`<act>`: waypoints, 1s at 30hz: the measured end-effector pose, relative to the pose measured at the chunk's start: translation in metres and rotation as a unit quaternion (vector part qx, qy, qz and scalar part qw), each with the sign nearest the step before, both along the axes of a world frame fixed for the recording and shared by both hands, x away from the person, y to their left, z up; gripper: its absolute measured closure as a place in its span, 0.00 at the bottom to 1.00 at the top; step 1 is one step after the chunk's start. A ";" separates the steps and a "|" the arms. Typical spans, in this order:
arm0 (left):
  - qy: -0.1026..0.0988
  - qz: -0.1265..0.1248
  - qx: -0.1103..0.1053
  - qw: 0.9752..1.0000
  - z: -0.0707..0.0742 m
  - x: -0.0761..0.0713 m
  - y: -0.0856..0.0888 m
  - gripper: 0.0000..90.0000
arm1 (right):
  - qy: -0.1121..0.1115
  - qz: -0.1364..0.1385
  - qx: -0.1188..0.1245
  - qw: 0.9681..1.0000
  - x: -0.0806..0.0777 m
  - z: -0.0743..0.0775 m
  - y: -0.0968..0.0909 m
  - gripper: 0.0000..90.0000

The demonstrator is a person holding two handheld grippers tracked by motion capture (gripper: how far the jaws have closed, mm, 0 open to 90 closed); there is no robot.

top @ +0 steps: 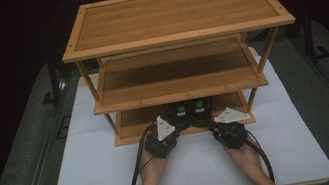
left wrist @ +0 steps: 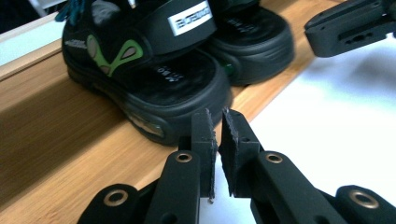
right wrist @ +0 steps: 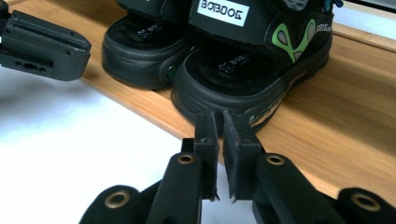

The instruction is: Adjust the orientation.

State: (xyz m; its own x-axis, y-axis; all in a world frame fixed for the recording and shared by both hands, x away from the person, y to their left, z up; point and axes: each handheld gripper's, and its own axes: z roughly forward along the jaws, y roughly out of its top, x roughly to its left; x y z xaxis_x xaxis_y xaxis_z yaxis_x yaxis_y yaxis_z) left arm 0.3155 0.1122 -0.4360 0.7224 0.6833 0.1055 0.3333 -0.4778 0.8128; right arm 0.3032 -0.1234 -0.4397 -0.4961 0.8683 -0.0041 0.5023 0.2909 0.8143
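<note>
Centrally on a white table (top: 90, 176) stands a three-tier wooden shelf rack (top: 175, 14). Its top and middle shelves are bare; on the bottom shelf (top: 129, 123), near the front edge, sits a pair of black sandals (top: 188, 112) side by side, toes toward the person. Each sandal has green trim and a white label on its strap.

Left hand (top: 151, 168) holds the left gripper (top: 168, 131) just in front of the bottom shelf's lip, facing the left sandal (left wrist: 149, 79). In the left gripper view its two black jaws are nearly pressed together, with a thin gap between the pads and nothing held, the tips close to the sandal's toe; whether they touch it cannot be told.

Right hand (top: 244, 155) holds the right gripper (top: 218, 125) likewise, facing the right sandal (right wrist: 252, 70). In the right gripper view its jaws are also drawn almost together and empty, the tips just short of the toe rim.

Each gripper view shows the other gripper at its upper edge, over the white table, and both sandals resting on the wooden board.
</note>
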 end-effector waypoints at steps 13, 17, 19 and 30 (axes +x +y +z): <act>0.017 -0.018 -0.014 1.000 0.000 -0.011 0.006 0.79 | 0.018 0.035 0.006 0.999 -0.010 0.002 -0.015 0.74; 0.020 -0.027 -0.018 0.999 0.000 -0.016 0.008 0.71 | 0.015 0.048 0.003 0.999 -0.015 0.005 -0.017 0.64; 0.025 -0.028 -0.021 0.999 0.000 -0.018 0.010 0.66 | 0.018 0.057 0.005 0.998 -0.017 0.006 -0.018 0.60; 0.040 -0.044 -0.029 0.998 0.000 -0.027 0.016 0.55 | 0.037 0.069 0.021 0.997 -0.025 0.001 -0.035 0.50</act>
State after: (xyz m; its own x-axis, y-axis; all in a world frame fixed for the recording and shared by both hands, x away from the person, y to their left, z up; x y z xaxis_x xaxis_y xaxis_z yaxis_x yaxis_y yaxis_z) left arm 0.2886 0.1286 -0.4365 0.7844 0.6203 0.0070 0.3574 -0.4611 0.8122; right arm 0.2784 -0.1583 -0.4382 -0.6080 0.7907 0.0717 0.5185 0.3271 0.7900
